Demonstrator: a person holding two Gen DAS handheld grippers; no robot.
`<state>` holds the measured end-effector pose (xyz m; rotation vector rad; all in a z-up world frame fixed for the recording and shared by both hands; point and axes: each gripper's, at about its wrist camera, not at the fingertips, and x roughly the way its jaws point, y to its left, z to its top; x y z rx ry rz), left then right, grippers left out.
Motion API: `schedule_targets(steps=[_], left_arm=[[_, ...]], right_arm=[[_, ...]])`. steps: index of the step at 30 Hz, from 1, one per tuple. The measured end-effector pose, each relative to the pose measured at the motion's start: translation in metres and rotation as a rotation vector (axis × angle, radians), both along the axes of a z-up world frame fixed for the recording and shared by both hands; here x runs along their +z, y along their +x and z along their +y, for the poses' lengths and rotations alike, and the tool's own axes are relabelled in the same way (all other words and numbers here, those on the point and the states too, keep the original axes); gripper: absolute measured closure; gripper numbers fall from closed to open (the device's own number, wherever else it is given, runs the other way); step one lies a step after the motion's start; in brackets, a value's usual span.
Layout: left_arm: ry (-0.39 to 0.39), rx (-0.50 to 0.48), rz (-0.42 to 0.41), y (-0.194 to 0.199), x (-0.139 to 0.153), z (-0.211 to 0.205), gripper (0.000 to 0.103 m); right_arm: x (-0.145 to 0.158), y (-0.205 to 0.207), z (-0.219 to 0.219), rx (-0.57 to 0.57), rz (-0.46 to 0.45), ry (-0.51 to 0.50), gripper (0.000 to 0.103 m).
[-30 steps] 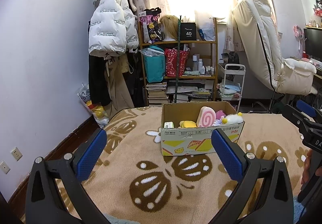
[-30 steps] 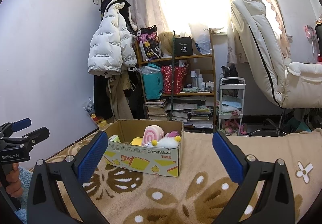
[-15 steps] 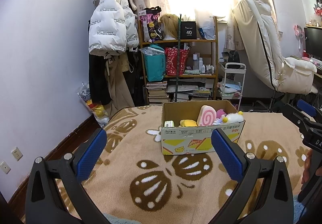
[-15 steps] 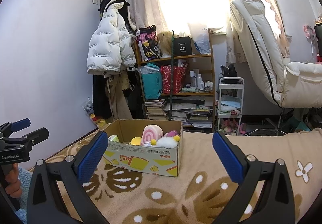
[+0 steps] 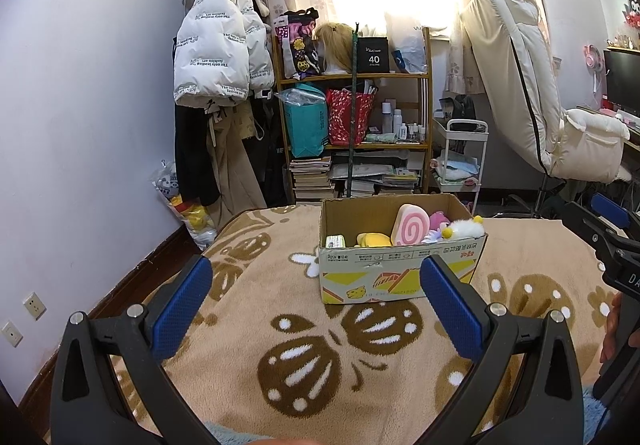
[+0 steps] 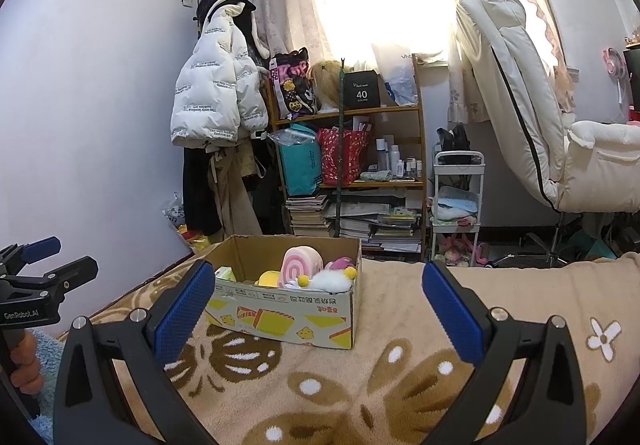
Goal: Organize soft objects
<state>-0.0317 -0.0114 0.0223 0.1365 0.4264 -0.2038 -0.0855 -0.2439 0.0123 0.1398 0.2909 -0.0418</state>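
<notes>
An open cardboard box (image 5: 400,277) (image 6: 280,319) sits on a beige blanket with brown butterfly patterns (image 5: 320,357). Inside it are soft toys: a pink swirl roll (image 5: 410,231) (image 6: 301,267), a yellow plush (image 5: 374,240) (image 6: 269,278), a white fluffy toy with yellow tips (image 5: 466,229) (image 6: 332,279) and a small green-white pack (image 5: 335,241). My left gripper (image 5: 316,301) is open and empty, a short way in front of the box. My right gripper (image 6: 316,301) is open and empty, with the box ahead to the left.
A wooden shelf (image 5: 356,117) with bags, bottles and stacked books stands behind the bed. A white puffer jacket (image 5: 220,57) hangs on the left wall. A white trolley (image 5: 460,161) and a cream recliner chair (image 5: 540,105) are on the right.
Both views have shifted very slightly; the box and toys stay where they were. Both grippers remain open.
</notes>
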Motion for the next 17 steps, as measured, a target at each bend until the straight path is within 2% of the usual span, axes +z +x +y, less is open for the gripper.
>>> schedule_targets(steps=[17], left_arm=[[-0.002, -0.002, -0.008, -0.0011, 0.0012, 0.0012, 0.001]], right_arm=[[-0.0078, -0.0045, -0.0016, -0.001, 0.008, 0.003, 0.000]])
